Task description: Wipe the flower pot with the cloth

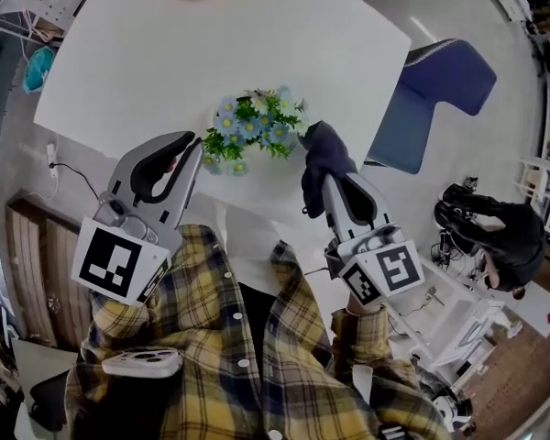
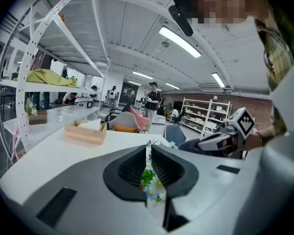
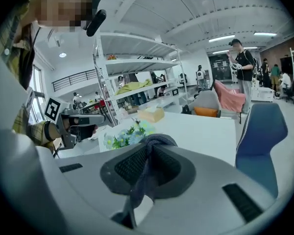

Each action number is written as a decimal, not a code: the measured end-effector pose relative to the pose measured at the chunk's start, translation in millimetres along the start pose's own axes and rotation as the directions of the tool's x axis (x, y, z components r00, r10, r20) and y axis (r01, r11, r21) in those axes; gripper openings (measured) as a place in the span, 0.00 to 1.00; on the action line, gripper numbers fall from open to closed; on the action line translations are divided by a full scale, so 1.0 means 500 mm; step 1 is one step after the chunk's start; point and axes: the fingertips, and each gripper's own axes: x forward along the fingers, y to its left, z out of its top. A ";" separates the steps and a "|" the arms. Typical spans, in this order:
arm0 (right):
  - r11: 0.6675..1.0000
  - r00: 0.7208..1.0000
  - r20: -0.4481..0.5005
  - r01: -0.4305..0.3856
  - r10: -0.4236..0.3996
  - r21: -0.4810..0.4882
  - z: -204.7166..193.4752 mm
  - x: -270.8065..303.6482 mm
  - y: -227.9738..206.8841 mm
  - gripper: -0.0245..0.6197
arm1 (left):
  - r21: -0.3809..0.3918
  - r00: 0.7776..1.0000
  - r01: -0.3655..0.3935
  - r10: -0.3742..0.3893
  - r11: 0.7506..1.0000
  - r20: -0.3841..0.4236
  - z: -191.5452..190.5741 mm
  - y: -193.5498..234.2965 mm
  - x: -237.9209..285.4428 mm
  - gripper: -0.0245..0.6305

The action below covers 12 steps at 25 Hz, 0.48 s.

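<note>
A pot of blue and white flowers (image 1: 252,128) stands on the white table (image 1: 147,53), near its front edge. The blooms hide most of the pot. My left gripper (image 1: 198,147) is shut, and its tips are right beside the flowers' left side. In the left gripper view the flowers (image 2: 149,177) show through the narrow slit between the closed jaws of that gripper (image 2: 148,145). My right gripper (image 1: 324,178) is shut on a dark navy cloth (image 1: 323,152) just right of the flowers. The bunched cloth (image 3: 159,141) bulges above the jaws in the right gripper view, with the flowers (image 3: 125,135) beyond it.
A blue chair (image 1: 431,99) stands at the table's right side. A wooden tissue box (image 2: 85,131) sits on the far part of the table. A seated person (image 1: 495,236) is at the right, and white shelf racks (image 3: 137,62) and other people are farther off.
</note>
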 end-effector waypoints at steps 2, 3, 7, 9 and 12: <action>1.000 0.999 -0.039 -0.010 0.010 0.011 -0.036 0.012 0.003 0.08 | -0.003 1.000 0.005 -0.005 1.000 -0.020 -0.027 -0.001 0.005 0.09; 1.000 0.998 -0.054 -0.015 0.016 0.017 -0.052 0.019 0.004 0.08 | -0.003 1.000 0.008 -0.008 1.000 -0.027 -0.038 -0.002 0.007 0.12; 0.998 0.994 -0.099 -0.041 0.045 0.041 -0.099 0.051 0.003 0.08 | -0.016 0.998 0.036 -0.036 0.999 -0.043 -0.074 -0.007 0.017 0.22; 0.997 0.991 -0.114 -0.058 0.064 0.053 -0.119 0.071 0.001 0.08 | -0.033 0.997 0.047 -0.049 0.998 -0.052 -0.094 -0.004 0.021 0.28; 0.995 0.988 -0.133 -0.075 0.083 0.065 -0.146 0.095 -0.003 0.08 | -0.026 0.995 0.063 -0.065 0.998 -0.070 -0.125 -0.006 0.025 0.38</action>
